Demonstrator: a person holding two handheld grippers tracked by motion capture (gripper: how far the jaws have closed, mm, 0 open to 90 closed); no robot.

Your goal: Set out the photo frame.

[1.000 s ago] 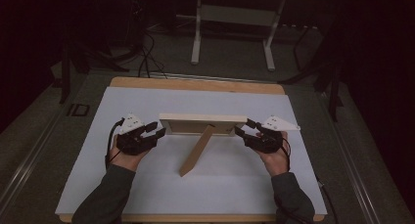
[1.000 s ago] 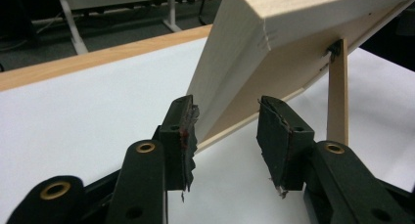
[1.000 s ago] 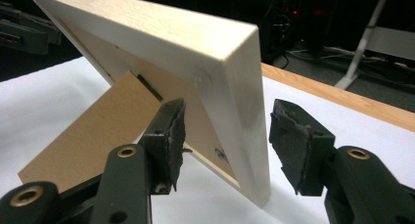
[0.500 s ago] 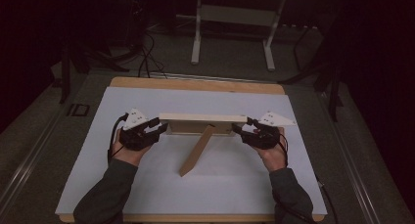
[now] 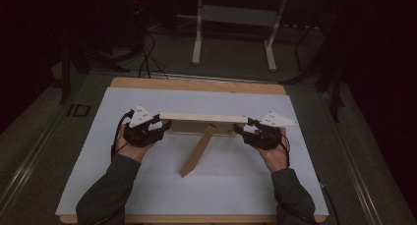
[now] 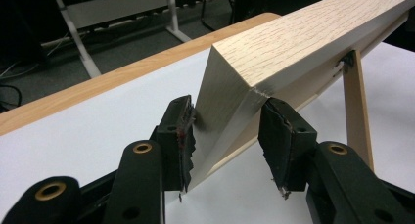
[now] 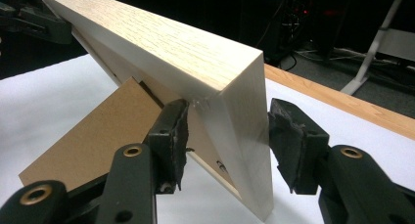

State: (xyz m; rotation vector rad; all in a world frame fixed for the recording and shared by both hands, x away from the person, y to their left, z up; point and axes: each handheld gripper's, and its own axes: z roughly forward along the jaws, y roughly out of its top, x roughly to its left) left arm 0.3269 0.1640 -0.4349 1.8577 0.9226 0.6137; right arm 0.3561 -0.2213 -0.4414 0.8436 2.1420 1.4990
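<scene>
A light wooden picture frame (image 5: 204,118) stands upright in the middle of the white table top, propped by a brown back stand (image 5: 196,154). My left gripper (image 5: 164,126) is at its left end. In the left gripper view the frame's end (image 6: 303,43) sits between the jaws of my left gripper (image 6: 227,131), which have just been opening and now rest loosely beside it. My right gripper (image 5: 240,129) is at the right end. Its jaws (image 7: 225,131) have been closing around that frame corner (image 7: 161,43). One pad touches and the other stands a little off.
The white sheet (image 5: 147,195) covers a wooden table whose far edge (image 5: 196,85) shows behind the frame. Beyond the table a metal stand (image 5: 233,33) rises from the dark floor with cables (image 5: 145,63) beside it. The person's forearms lie over the near part of the sheet.
My left gripper has shifted slightly toward the frame's left end. The right gripper and the frame have stayed where they were.
</scene>
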